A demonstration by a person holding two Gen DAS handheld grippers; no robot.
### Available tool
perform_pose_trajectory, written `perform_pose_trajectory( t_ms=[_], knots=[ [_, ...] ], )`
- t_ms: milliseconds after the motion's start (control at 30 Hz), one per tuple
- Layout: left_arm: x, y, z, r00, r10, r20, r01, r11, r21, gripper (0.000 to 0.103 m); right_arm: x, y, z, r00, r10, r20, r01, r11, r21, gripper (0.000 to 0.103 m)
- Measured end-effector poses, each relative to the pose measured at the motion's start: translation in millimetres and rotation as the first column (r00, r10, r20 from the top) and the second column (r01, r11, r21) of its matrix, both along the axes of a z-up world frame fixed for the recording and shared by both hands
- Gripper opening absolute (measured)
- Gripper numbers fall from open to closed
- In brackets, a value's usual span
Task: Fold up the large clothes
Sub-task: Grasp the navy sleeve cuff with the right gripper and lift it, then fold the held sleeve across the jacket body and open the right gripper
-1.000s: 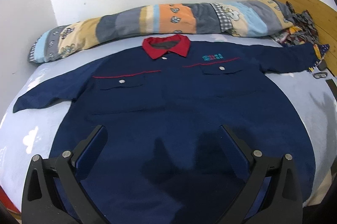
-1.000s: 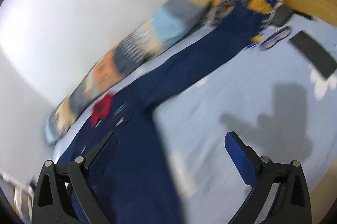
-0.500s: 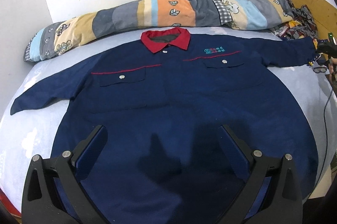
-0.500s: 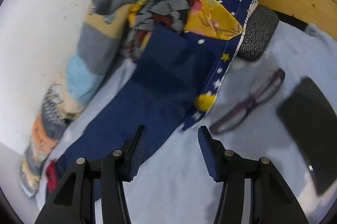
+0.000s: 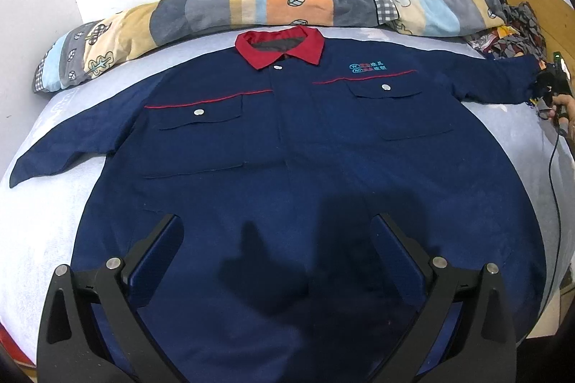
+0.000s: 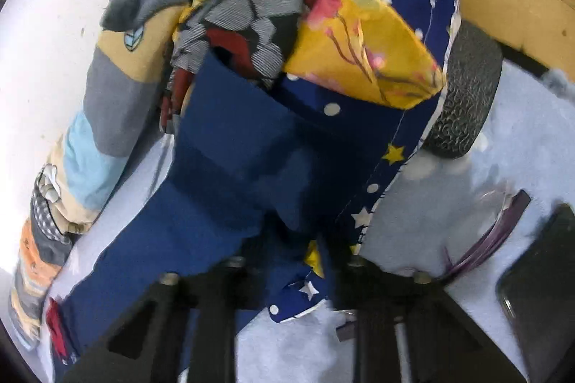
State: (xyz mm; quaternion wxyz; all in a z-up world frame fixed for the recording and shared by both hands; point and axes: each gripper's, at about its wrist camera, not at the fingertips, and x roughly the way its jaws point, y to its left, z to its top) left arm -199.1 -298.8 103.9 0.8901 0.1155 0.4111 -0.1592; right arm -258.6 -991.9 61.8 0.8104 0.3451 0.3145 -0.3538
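Lying flat and face up on the pale blue bed (image 5: pixel 32 239), the navy work shirt (image 5: pixel 287 149) spreads both sleeves out — red collar (image 5: pixel 280 46) toward the striped rolled quilt (image 5: pixel 251 5) at the wall. The left claw (image 5: pixel 275 239) hovers over the hem, jaws wide and empty. The right claw (image 6: pixel 287 253) is closing on the sleeve cuff (image 6: pixel 251 174), cloth bunched between its jaws — glasses (image 6: pixel 481 239) lie just beside.

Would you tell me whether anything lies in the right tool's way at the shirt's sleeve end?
Yes: a corner of the star-patterned cloth overlaps the navy sleeve end, right between the right tool's closing jaws.
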Motion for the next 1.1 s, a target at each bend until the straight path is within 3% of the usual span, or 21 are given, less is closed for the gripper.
perform_pose_trajectory(
  t_ms=[167,400,667,833,933,1100],
  knots=[
    [-3.5,2.4,2.7,1.000,0.002,0.004,-0.002,1.000,-0.010,0.103,-13.9,32.3,40.5,0.993,0.070,0.094,-0.060,0.993,-0.102,0.012],
    [-10.9,10.2,14.4,0.999,0.006,0.050,-0.005,1.000,-0.021,0.103,-11.5,83.8,114.6,0.984,0.148,0.102,-0.125,0.971,-0.206,0.011],
    [-7.7,42.2,22.9,0.995,0.070,0.074,-0.067,0.997,-0.045,0.103,13.0,179.2,229.6,0.943,0.286,0.168,-0.235,0.934,-0.269,0.010],
    [-2.4,72.1,28.7,0.989,0.130,0.063,-0.124,0.988,-0.089,0.103,38.3,268.9,296.1,0.891,0.407,0.202,-0.334,0.888,-0.316,0.010],
    [-2.7,87.5,34.7,0.985,0.157,0.069,-0.148,0.982,-0.115,0.103,62.2,338.7,328.2,0.843,0.496,0.209,-0.409,0.843,-0.349,0.010],
    [-3.2,117.7,43.7,0.977,0.203,0.068,-0.191,0.969,-0.157,0.103,110.7,445.1,336.0,0.771,0.609,0.185,-0.523,0.772,-0.362,0.010]
  ],
)
